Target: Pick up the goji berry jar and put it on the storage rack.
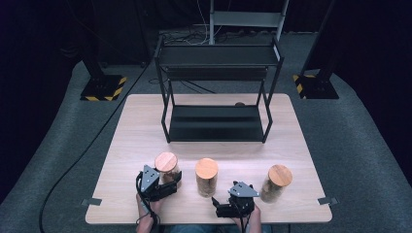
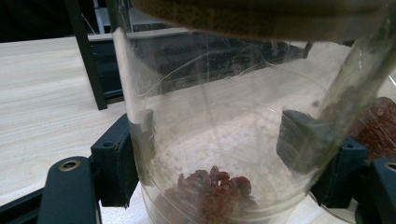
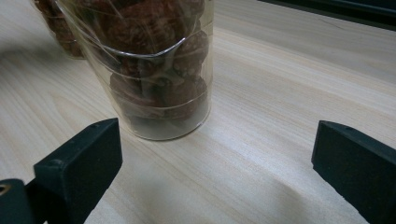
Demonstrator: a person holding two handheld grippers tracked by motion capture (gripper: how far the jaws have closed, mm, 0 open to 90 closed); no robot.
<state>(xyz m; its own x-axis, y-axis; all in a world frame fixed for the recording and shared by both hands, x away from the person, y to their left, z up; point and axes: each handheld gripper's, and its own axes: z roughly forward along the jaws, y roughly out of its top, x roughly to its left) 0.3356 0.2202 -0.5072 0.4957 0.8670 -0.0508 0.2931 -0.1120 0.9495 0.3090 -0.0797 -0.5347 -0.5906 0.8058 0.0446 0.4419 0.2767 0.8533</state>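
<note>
While upright, lid up — left jar [image 1: 167, 170] clenched in left tongs [image 1: 171, 187]; right tongs [image 3: 212, 154] released.

From my remote seat I see a black two-tier shelf rack [image 1: 217, 92] standing at the far middle of the wooden table [image 1: 291, 126]. A small dark thing [image 1: 239, 104], perhaps a knob, lies just behind its lower shelf. Two stands with yellow-black striped bases [image 1: 103, 88] sit on the grey carpet [image 1: 359, 145]. A black cable [image 1: 92, 141] runs across the floor.
</note>
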